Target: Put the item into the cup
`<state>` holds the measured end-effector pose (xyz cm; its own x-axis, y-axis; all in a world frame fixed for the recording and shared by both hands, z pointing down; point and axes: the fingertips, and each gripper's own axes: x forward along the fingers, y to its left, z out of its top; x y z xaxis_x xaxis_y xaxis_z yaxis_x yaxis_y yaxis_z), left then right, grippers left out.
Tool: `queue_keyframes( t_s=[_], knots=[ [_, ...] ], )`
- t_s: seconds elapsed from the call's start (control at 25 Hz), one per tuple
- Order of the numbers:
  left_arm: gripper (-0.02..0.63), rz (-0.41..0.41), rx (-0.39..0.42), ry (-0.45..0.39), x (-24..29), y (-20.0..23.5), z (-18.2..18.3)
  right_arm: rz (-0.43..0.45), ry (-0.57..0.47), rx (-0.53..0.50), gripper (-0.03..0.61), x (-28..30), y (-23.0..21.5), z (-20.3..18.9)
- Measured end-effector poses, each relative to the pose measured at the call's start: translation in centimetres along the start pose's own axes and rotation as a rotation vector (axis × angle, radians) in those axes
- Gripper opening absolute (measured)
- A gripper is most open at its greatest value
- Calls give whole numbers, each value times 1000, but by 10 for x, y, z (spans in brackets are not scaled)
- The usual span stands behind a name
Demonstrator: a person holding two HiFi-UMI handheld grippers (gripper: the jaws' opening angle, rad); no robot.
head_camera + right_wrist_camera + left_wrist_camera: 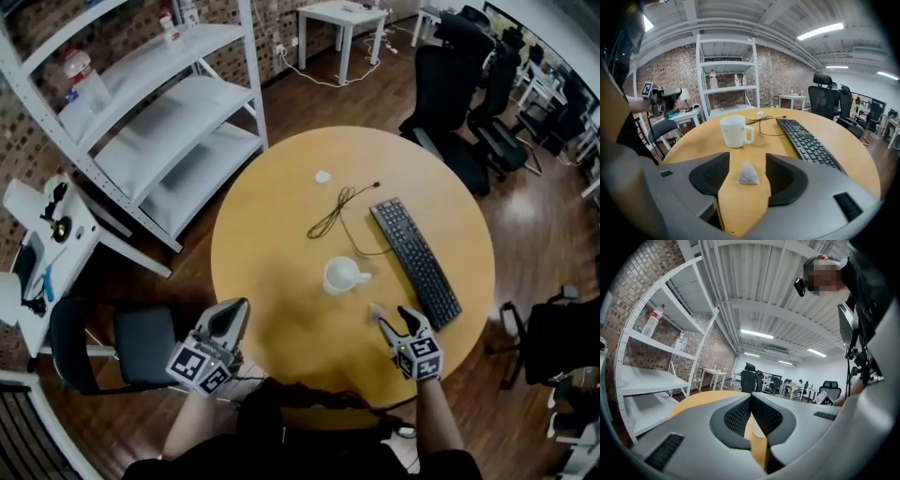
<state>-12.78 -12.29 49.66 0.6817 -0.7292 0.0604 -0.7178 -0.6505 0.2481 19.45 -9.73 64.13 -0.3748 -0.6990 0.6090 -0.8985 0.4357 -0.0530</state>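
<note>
A small pyramid tea bag [748, 174] lies on the round wooden table [740, 206], exactly between the jaws of my right gripper [747, 157]. Those jaws stand wide open and their pads do not touch the bag. In the head view the bag [375, 310] shows just ahead of the right gripper [394, 321]. The white cup [735, 131] stands upright a little beyond it, handle to the right, and appears near the table's middle [345, 276] from above. My left gripper [237, 307] hovers by the table's near left edge, shut and empty [751, 398].
A black keyboard [414, 262] lies right of the cup, with a thin black cable [339, 211] beyond it and a small white scrap [322, 176] farther back. White shelving [159, 103] stands left of the table, office chairs [459, 75] at the far right.
</note>
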Motion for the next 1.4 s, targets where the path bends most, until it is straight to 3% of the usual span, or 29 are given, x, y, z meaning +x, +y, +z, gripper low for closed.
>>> queue_keyframes(
  t_s=[0.16,0.32,0.6,0.72,0.84,1.08,1.4],
  knots=[
    [-5,69,-12,7,-19,8,-4,17,83,-69,245,34,2,-25],
    [-5,131,-18,12,-34,15,-5,51,128,-61,245,54,-4,-43],
    [-5,171,-21,4,-42,13,-2,53,167,-75,245,69,0,-51],
    [-5,172,-15,-8,-42,12,1,-3,195,-81,150,66,-6,-56],
    [-5,164,-9,-16,-40,13,5,9,172,-47,128,66,-8,-54],
    [-5,135,-2,-37,-32,20,11,-21,29,-42,127,47,-11,9],
    [-5,93,3,-68,-26,22,20,2,-183,-147,127,29,14,128]
  ],
)
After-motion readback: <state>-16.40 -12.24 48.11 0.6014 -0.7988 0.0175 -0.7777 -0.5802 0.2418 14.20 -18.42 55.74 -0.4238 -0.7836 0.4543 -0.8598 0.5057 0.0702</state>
